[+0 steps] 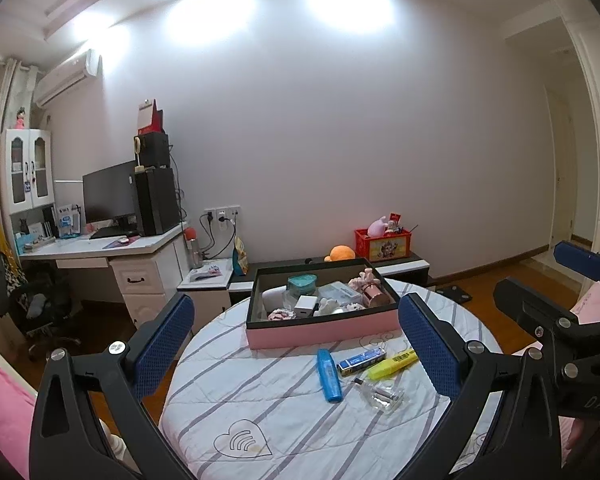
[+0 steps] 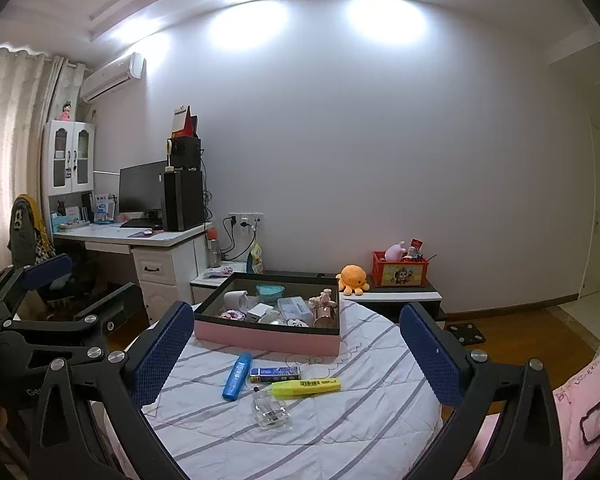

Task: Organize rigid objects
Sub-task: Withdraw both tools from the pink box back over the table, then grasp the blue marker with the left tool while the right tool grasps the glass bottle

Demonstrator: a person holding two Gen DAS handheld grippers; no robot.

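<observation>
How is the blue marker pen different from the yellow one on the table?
The blue highlighter is blue with a rounded body; the yellow highlighter is yellow, flatter, and carries a barcode label. In the right wrist view the blue one points toward the pink box, while the yellow one lies crosswise. Both lie flat on the striped cloth, outside the box, untouched.

Four loose items lie flat mid-table, just in front of the pink box (image 2: 268, 340): blue highlighter (image 2: 237, 376) angled, dark blue pack (image 2: 275, 374) beside it, yellow highlighter (image 2: 306, 387) alongside, clear glass bottle (image 2: 270, 410) nearest the front edge. The box is already full of trinkets.
</observation>
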